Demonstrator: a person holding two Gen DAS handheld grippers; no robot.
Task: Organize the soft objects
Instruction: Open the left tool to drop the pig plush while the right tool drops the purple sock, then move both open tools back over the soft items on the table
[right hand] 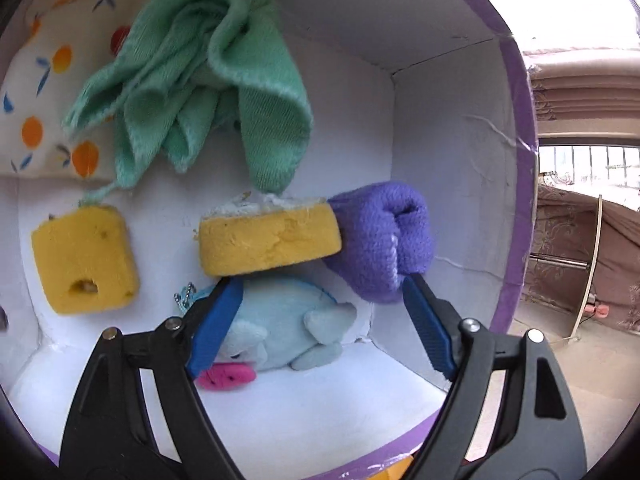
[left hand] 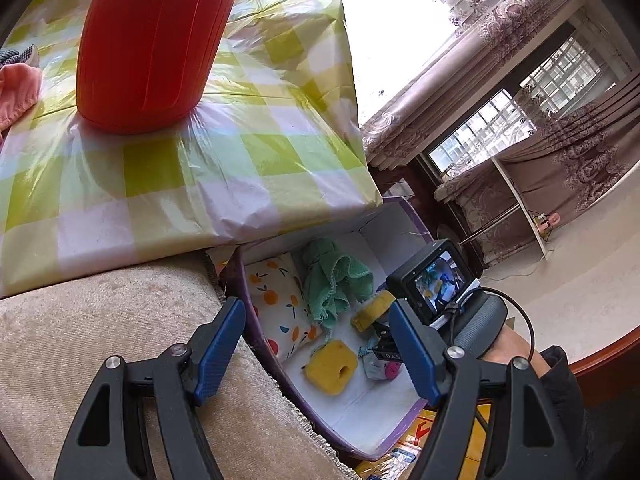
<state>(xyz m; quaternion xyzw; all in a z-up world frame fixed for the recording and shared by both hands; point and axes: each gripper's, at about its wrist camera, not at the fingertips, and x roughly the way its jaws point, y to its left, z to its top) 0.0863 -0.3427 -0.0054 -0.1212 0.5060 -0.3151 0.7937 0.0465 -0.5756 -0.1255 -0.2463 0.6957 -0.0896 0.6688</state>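
A purple-rimmed white box [right hand: 516, 128] holds the soft objects: a fruit-print pillow [right hand: 48, 92], a green cloth [right hand: 192, 80], two yellow sponges [right hand: 84, 260] [right hand: 268, 236], a purple knit roll [right hand: 380, 236] and a light-blue plush [right hand: 280, 328] with a pink part. My right gripper [right hand: 320, 300] is open inside the box, above the plush, its right finger next to the purple roll. My left gripper [left hand: 316, 344] is open and empty above the sofa edge, beside the box [left hand: 280, 364]. The right gripper's camera body [left hand: 436, 280] shows over the box.
A table with a green-checked cover [left hand: 200, 160] carries a red plastic container [left hand: 152, 40] and pink cloth [left hand: 16, 92] at the far left. A beige sofa cushion [left hand: 100, 320] lies under the left gripper. Curtains and a window are at the right.
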